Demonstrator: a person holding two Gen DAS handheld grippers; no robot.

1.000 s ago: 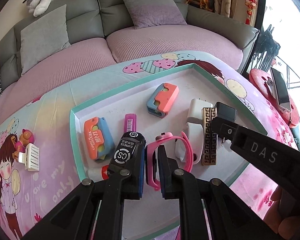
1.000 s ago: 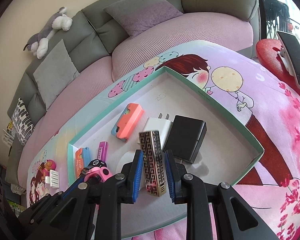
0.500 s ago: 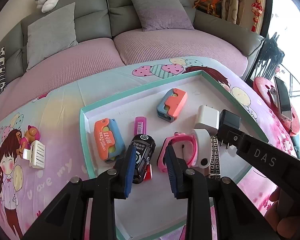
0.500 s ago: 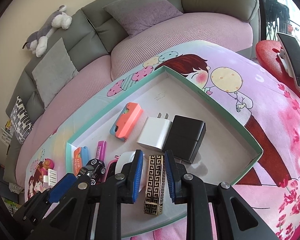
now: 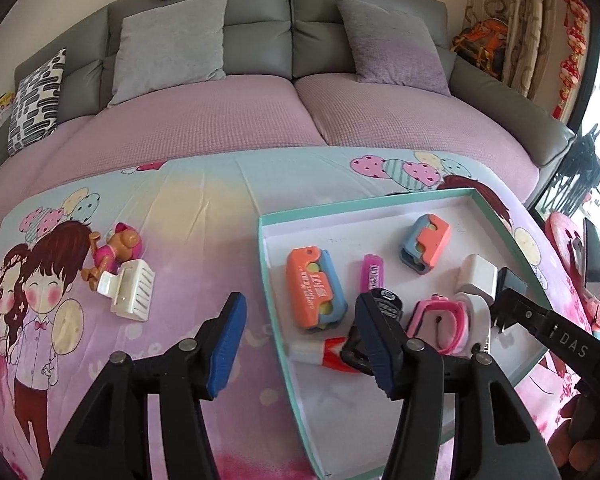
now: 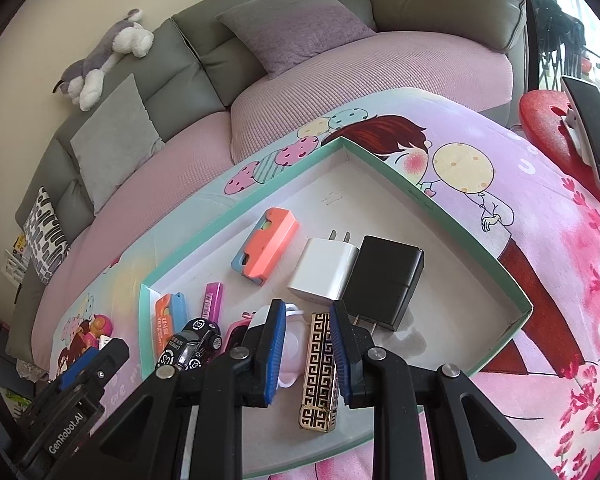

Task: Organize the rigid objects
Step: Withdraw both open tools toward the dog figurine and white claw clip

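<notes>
A teal-rimmed white tray (image 5: 269,280) (image 6: 440,222) holds a black toy car (image 5: 387,300) (image 6: 198,342), a pink watch (image 5: 440,320), two orange-and-blue cases (image 5: 314,284) (image 6: 266,248), a white charger (image 6: 324,270) and a black charger (image 6: 384,280). My left gripper (image 5: 300,306) hovers over the tray's left rim with its jaws opening and nothing between them. My right gripper (image 6: 308,344) is shut on a gold-and-black patterned bar (image 6: 320,372), low over the tray's near side. A white hair clip (image 5: 130,290) and a small toy figure (image 5: 116,248) lie on the cloth left of the tray.
The cartoon-print cloth (image 5: 204,216) covers the table, with a grey and pink sofa (image 5: 260,120) behind it. A red stool (image 6: 548,120) with a phone (image 6: 592,120) stands at the right. A pink tube (image 5: 373,276) and a red-and-white piece (image 5: 320,350) also lie in the tray.
My left gripper opened wide and drew back to the left, away from the toy car and pink watch, which stay in the tray. The patterned bar sits lower between the right fingers.
</notes>
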